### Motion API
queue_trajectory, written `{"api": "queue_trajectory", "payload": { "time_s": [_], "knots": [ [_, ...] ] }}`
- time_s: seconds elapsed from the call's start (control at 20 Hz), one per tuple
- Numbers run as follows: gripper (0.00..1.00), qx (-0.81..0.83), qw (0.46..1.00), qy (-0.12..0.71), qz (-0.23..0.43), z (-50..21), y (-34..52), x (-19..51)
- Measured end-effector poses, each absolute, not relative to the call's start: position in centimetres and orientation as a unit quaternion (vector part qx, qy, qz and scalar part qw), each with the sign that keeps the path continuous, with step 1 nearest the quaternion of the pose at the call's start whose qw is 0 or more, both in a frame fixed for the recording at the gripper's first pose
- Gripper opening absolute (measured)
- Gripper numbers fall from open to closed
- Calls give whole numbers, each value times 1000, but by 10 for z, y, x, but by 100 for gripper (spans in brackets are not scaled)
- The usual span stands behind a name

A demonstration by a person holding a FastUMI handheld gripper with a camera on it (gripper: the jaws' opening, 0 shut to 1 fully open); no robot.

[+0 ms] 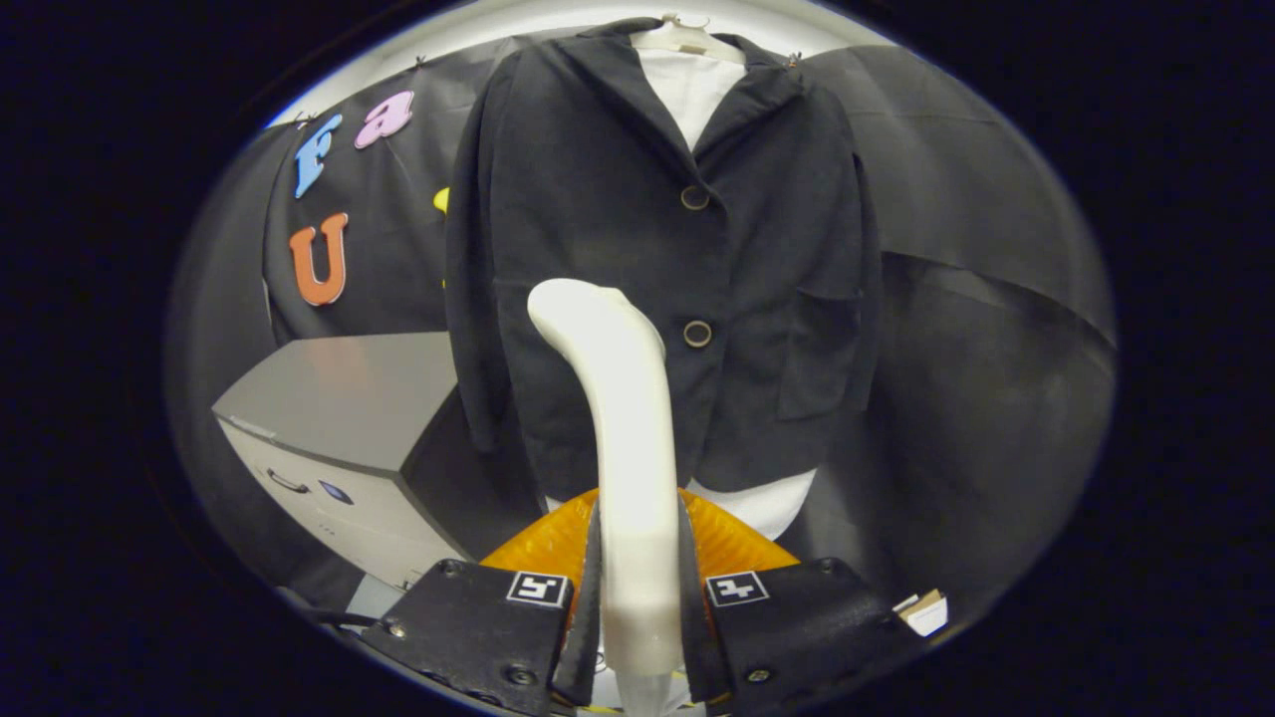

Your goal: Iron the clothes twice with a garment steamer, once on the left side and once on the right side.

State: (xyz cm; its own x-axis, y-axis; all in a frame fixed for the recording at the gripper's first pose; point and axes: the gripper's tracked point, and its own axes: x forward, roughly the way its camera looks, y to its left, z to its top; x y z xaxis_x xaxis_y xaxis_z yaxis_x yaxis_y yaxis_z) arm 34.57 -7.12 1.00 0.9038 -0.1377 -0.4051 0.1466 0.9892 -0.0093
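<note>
The claw (637, 607) is closed on the garment steamer (623, 438), both fingers pressing the sides of its smooth, cream plastic handle. The handle rises as a rounded, gently tapering column and bends at the top into a blunt head, which lies over the jacket's lower front just beside the lower button (697, 334). The jacket (598, 229) is a dark blazer of matte, slightly coarse weave, hanging on a pale hanger (687, 38) straight ahead, with two round ring-edged buttons, a patch pocket and a white garment (692, 90) showing at the neck and hem. A ribbed, translucent orange piece (543, 548) fans out behind the fingers. A grey boxy cabinet (339, 438) with a drawer handle stands beside the jacket.
</note>
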Motion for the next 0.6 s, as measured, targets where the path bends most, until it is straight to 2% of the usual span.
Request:
{"api": "queue_trajectory", "payload": {
  "time_s": [0.6],
  "knots": [
    [37, 11, 957, 279, -72, -61, -72, 337]
  ]
}}
